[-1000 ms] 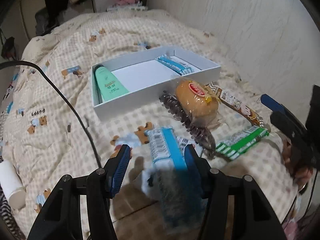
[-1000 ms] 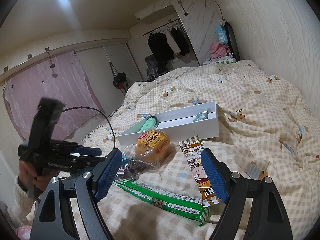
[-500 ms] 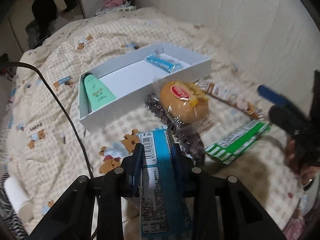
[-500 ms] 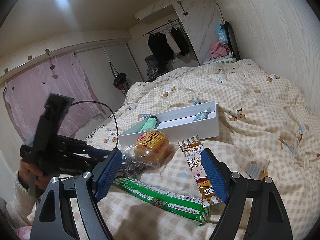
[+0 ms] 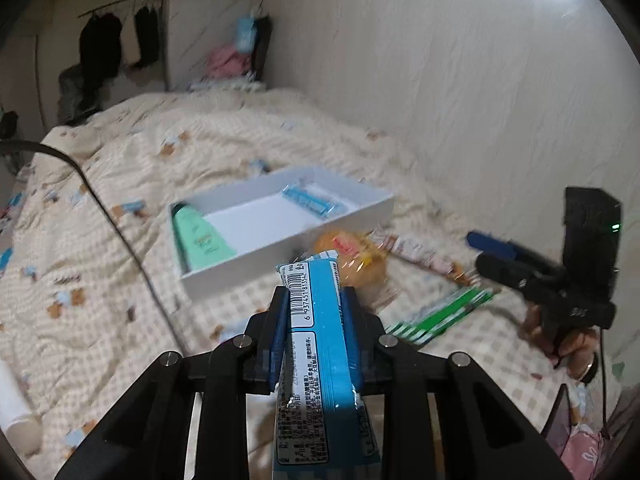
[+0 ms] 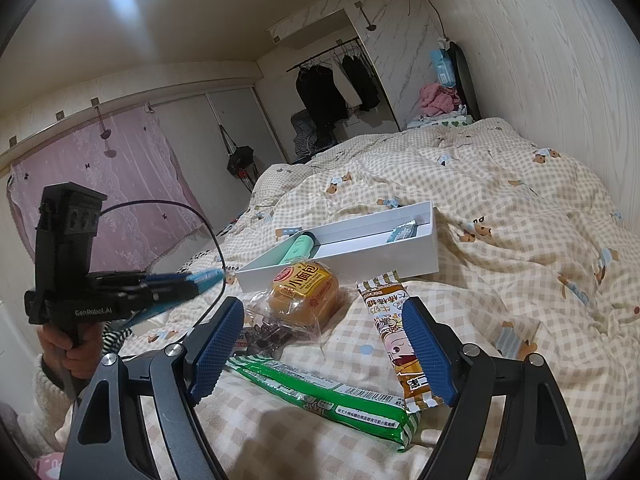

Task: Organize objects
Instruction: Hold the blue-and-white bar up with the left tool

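Observation:
My left gripper [image 5: 314,308] is shut on a blue snack packet [image 5: 320,352], its jaws closing the last bit with the pads pressed on both sides. The packet is lifted off the checked bedspread. Ahead lies a white box [image 5: 280,258] holding a green tube [image 5: 200,240] and a small blue packet [image 5: 310,200]. My right gripper [image 6: 322,308] hangs open over a wrapped bun [image 6: 304,292], with nothing between its fingers. Nearby lie a dark snack packet [image 6: 272,332], a green packet [image 6: 320,388] and an orange bar [image 6: 396,332]. The left gripper [image 6: 208,278] shows at the left of that view.
A black cable [image 5: 120,232] runs across the bedspread on the left. A white bottle [image 5: 16,420] lies at the bed's left edge. The wood-grain wall [image 5: 480,100] borders the bed on the right. Clothes hang on a rack [image 6: 336,80] beyond the bed.
My left gripper has closed on the blue packet, lifted it off the bedspread and tilted upward. The right gripper has stayed still and open.

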`<control>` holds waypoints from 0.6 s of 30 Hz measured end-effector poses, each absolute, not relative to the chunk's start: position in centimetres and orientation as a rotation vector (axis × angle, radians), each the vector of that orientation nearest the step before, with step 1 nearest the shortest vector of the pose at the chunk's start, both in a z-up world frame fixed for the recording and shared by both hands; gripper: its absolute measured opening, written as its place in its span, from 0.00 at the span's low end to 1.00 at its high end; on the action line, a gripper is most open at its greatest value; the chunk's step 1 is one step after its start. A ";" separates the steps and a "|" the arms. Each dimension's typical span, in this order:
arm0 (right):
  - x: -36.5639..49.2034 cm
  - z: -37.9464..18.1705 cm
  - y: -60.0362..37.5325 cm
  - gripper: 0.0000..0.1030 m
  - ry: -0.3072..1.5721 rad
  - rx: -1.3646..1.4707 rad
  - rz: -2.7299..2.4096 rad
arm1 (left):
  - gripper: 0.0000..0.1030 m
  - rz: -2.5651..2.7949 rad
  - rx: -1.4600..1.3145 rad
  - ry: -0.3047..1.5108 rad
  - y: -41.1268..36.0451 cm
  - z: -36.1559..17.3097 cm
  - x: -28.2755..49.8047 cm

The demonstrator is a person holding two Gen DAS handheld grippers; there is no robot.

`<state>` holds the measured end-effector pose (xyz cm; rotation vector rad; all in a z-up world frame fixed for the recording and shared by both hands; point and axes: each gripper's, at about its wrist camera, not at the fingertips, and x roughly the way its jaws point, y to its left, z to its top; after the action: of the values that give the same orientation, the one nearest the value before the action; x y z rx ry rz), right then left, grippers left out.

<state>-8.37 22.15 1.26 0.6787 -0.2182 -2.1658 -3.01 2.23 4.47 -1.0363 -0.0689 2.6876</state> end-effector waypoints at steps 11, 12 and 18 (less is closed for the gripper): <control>-8.3 1.3 22.1 0.80 -0.217 0.680 -2.164 | 0.27 2.810 -0.906 -0.065 2.3 3.0 -2.2; -8.4 1.3 22.1 0.80 -0.218 0.679 -2.164 | 0.27 2.811 -0.898 -0.067 2.2 2.7 -2.0; -8.2 1.3 22.1 0.80 -0.225 0.681 -2.158 | 0.27 2.807 -0.835 -0.161 0.8 1.9 -1.4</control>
<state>-8.24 22.07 1.30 0.6814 -0.2249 -2.1581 -1.38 0.77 1.90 -0.8354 -0.1611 2.8072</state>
